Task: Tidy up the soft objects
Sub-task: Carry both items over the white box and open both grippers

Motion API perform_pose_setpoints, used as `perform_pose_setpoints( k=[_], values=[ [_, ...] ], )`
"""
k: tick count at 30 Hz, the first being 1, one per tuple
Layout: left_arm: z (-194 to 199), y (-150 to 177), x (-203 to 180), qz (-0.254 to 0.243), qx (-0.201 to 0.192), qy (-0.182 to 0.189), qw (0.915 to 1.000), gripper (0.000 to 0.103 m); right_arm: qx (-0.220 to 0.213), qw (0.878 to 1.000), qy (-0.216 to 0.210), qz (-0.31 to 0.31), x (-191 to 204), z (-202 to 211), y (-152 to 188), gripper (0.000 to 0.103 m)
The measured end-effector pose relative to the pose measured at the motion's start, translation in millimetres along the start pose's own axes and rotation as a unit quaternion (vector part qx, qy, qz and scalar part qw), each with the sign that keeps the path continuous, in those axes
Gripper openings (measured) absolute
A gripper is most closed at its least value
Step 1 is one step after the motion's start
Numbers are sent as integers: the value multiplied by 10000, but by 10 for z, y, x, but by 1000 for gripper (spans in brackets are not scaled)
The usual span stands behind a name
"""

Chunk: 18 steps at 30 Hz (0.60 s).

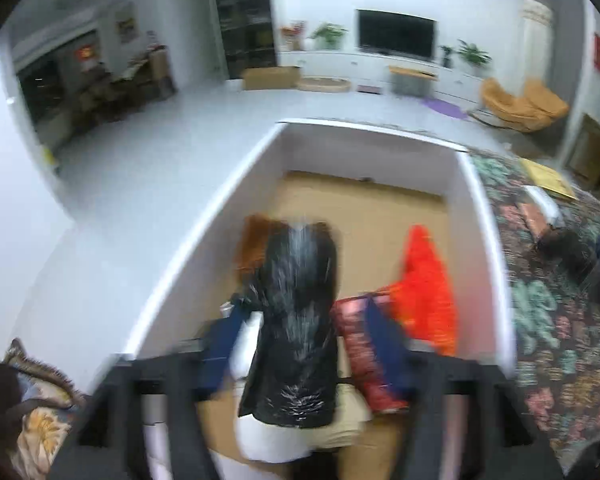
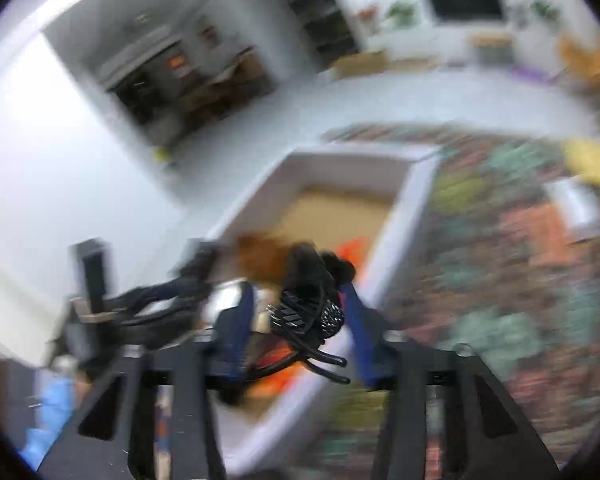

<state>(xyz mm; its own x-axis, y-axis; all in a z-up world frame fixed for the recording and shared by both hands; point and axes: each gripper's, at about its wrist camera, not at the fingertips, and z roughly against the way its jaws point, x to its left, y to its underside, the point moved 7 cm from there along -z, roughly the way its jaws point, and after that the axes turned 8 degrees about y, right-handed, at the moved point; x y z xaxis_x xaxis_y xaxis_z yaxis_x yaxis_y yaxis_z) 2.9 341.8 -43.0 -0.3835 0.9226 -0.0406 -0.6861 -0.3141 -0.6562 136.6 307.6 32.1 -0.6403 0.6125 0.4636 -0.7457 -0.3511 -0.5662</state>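
A white box (image 1: pixel 204 240) with a brown cardboard floor stands below me. Inside lie an orange-brown soft thing (image 1: pixel 252 240), a bright red-orange cloth (image 1: pixel 424 280), a red patterned piece (image 1: pixel 360 352) and something white (image 1: pixel 260 432). A shiny black garment (image 1: pixel 300 312) hangs lengthwise between the blue fingers (image 1: pixel 220 344) of my left gripper (image 1: pixel 304 304), whose jaws stand wide and do not press it. In the blurred right wrist view, my right gripper (image 2: pixel 296 292) is open over the box's (image 2: pixel 400 216) near corner. A black ribbed piece with straps (image 2: pixel 308 312) sits loose between its fingers.
A dark flowered cover (image 1: pixel 560 320) spreads to the right of the box, with small items on it. A patterned cushion (image 1: pixel 40 400) lies at the lower left. Pale floor runs back to a TV cabinet (image 1: pixel 396 32) and an orange chair (image 1: pixel 520 104). Dark cables (image 2: pixel 160 300) cross at the left.
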Motion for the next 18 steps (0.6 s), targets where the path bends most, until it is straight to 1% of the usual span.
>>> perform_pose_setpoints(
  k=[1, 3, 4, 6, 7, 8, 9, 11, 12, 14, 18],
  values=[
    [37, 21, 53, 63, -134, -70, 9999, 96, 26, 10000, -83, -36, 74, -78, 54, 88],
    [96, 31, 51, 111, -342, -101, 9993, 96, 28, 9999, -33, 136, 112, -134, 143, 88],
    [116, 28, 25, 109, -392, -69, 9991, 96, -45, 9995, 167, 249, 48, -120, 177, 88],
    [129, 24, -106, 63, -415, 54, 9991, 96, -294, 9950, 816, 503, -206, -30, 236, 88],
    [133, 23, -222, -6, -421, 141, 9990, 96, -386, 9916, 1090, 577, -353, 32, 255, 88],
    [146, 7, -304, -61, -423, 197, 9989, 96, -499, 9851, 1509, 654, -578, 99, 305, 88],
    [155, 2, -468, -186, -427, 308, 9984, 96, -558, 9789, 1834, 711, -794, 137, 343, 88],
    [182, -18, -678, -378, -451, 463, 9972, 96, -531, 9620, 2575, 737, -1293, 211, 515, 88],
    [194, -22, -832, -505, -471, 558, 9961, 96, -472, 9553, 2828, 717, -1476, 227, 595, 88],
    [203, -61, -1050, -694, -477, 671, 9942, 96, -319, 9425, 3280, 555, -1947, 288, 825, 88],
    [208, -75, -1464, -1011, -467, 803, 9905, 96, -135, 9272, 3743, 58, -2621, 512, 1207, 88]
  ],
)
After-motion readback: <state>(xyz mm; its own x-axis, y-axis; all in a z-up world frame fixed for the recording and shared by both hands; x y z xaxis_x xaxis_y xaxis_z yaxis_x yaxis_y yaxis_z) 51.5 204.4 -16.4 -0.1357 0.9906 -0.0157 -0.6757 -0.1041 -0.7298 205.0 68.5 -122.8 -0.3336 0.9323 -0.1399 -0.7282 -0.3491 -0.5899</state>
